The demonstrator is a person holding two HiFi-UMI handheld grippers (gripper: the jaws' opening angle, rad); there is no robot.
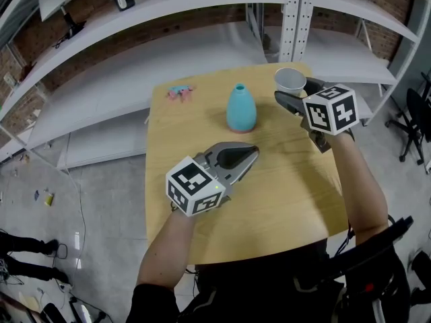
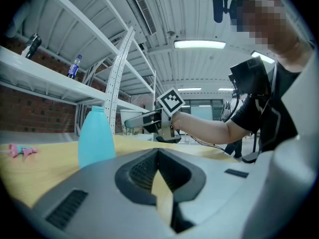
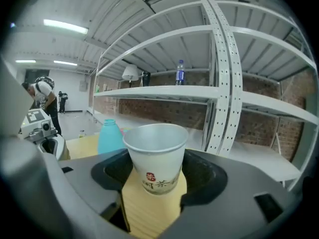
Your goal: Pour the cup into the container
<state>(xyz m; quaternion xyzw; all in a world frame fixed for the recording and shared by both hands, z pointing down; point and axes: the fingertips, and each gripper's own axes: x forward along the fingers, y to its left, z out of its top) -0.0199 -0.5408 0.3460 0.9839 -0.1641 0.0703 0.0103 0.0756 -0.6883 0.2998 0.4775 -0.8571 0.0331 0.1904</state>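
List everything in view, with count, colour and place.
table: one, light wood, under both grippers
container: one, teal, upright on the table's far half
paper cup: one, white with print, at the table's far right corner
small item: one, pink and blue, table's far left corner
shelving: one rack, white, behind the table
drink bottle: one, clear, blue label, on an upper shelf
left gripper: grey, jaws together, empty, over the table
right gripper: grey, shut on the paper cup

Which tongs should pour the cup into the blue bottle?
Right. The right tongs grip the cup, upright, near the bottle. The left tongs are shut and hold nothing.
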